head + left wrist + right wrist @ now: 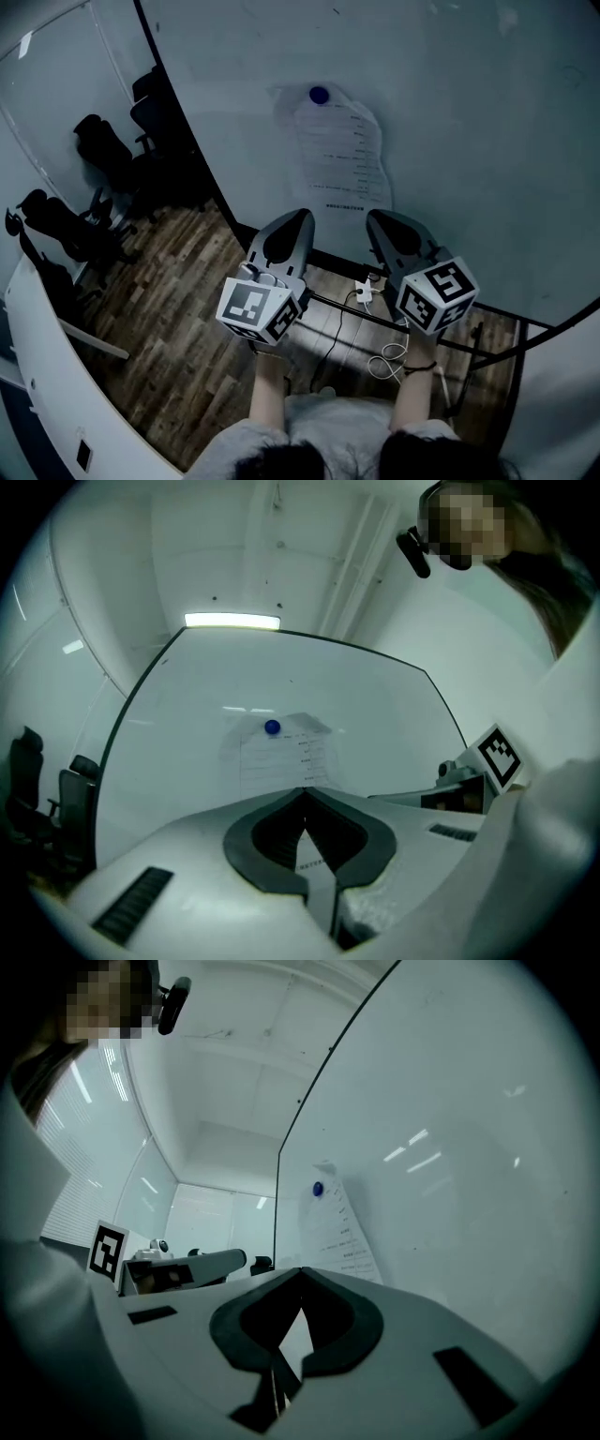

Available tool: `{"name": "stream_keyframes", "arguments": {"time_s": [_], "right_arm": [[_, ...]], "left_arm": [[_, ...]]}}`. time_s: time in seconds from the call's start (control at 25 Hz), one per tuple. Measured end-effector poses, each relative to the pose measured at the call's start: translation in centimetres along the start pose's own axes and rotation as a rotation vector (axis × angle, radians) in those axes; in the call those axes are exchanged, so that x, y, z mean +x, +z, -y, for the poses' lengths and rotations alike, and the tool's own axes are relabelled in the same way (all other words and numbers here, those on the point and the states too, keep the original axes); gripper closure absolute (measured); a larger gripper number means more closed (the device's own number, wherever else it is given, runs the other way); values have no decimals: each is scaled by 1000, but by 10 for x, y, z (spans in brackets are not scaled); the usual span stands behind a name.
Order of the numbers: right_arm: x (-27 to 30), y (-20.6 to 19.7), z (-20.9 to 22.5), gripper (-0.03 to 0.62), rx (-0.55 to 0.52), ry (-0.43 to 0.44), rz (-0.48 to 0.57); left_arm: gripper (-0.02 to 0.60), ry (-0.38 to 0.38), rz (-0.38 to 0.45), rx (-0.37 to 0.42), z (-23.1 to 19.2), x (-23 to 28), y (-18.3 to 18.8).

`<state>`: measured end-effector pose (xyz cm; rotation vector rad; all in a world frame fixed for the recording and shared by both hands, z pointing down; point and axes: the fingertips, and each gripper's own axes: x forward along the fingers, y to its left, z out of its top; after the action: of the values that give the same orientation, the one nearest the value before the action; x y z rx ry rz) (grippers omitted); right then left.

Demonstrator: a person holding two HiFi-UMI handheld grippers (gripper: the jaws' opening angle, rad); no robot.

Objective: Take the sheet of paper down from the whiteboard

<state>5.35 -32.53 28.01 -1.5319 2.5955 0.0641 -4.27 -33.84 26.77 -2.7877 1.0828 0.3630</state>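
Note:
A printed sheet of paper (336,150) hangs on the whiteboard (469,112), pinned near its top edge by a round blue magnet (319,94). Its upper corners curl off the board. My left gripper (302,217) is shut with nothing in it, its tips just below the sheet's lower left corner. My right gripper (373,218) is shut and empty too, just under the sheet's lower right corner. From the left gripper view the paper (281,757) and magnet (272,727) lie straight ahead beyond the tips (304,789). The right gripper view shows the sheet (337,1232) slantwise past its tips (301,1270).
Black office chairs (103,159) stand on the wood floor (178,319) to the left of the board. A white power strip with cables (366,292) lies on the floor below the board's edge. A white curved surface (56,375) runs along the lower left.

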Motion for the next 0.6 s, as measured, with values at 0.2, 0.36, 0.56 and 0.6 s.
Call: {"name": "stream_keyframes", "arguments": {"time_s": [0.2, 0.36, 0.56, 0.6], "right_arm": [[7, 7, 10, 592, -26, -76, 19], [7, 9, 11, 592, -32, -128, 39], [9, 18, 10, 592, -75, -152, 43], [9, 23, 10, 592, -85, -160, 47]], "left_arm": [[577, -49, 11, 34, -11, 16, 8], [577, -61, 29, 22, -21, 22, 17], [575, -42, 8, 74, -37, 38, 25], [575, -37, 6, 88, -39, 42, 28]]}}
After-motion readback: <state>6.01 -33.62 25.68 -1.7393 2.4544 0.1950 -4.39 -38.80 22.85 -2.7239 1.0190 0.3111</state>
